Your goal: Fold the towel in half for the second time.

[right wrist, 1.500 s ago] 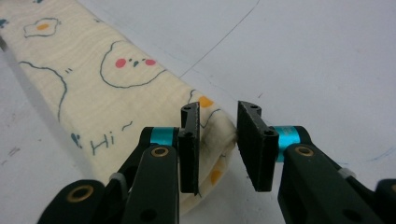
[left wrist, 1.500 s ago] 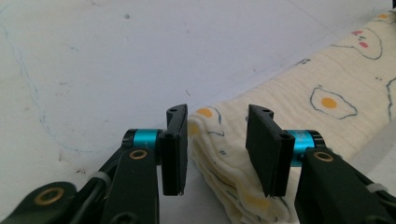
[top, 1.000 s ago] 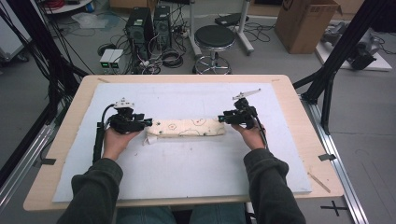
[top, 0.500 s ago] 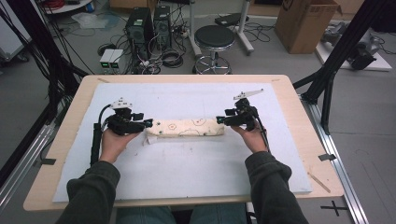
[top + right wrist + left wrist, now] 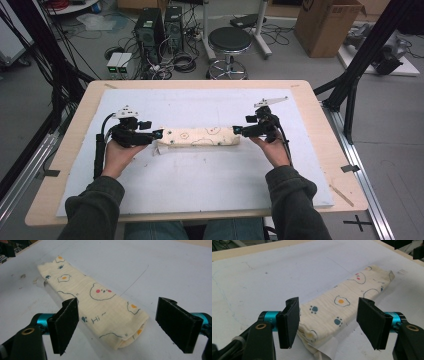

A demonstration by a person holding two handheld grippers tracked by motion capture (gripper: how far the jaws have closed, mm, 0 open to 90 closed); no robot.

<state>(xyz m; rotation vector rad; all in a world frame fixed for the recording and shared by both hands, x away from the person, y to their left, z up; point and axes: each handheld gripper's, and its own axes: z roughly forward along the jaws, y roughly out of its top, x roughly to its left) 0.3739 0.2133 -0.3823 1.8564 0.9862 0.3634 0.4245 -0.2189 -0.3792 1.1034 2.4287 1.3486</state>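
Lying lengthwise across the middle of the white sheet [image 5: 210, 175] that covers the wooden table [image 5: 320, 120], the folded cloth [image 5: 200, 137] is a long, narrow cream bundle printed with fried eggs, paw prints and small faces, its ends pointing left and right. At its left end sits the left gripper [image 5: 154, 135], held in the person's left hand [image 5: 117, 152]; at its right end sits the right gripper [image 5: 238, 131], held in the right hand [image 5: 272, 145] — the two face each other along the cloth. In the left gripper view the left gripper's [image 5: 332, 320] jaws stand well spread and have just been opening; the near end of the cloth [image 5: 342, 307] lies between them on the sheet, the left pad just beside its edge, the right pad clearly apart from it, so nothing is pinched. In the right gripper view the right gripper's [image 5: 120, 322] jaws are likewise wide apart and have just been opening, with the rounded near end of the cloth [image 5: 100, 305] resting flat between the pads and touching neither. A thin flap of paper or fabric pokes out from under the cloth's left end. Beyond the table's far edge stand a round black stool [image 5: 229, 40], computer towers [image 5: 159, 25] with tangled cables, and a cardboard box [image 5: 327, 25] on the floor.
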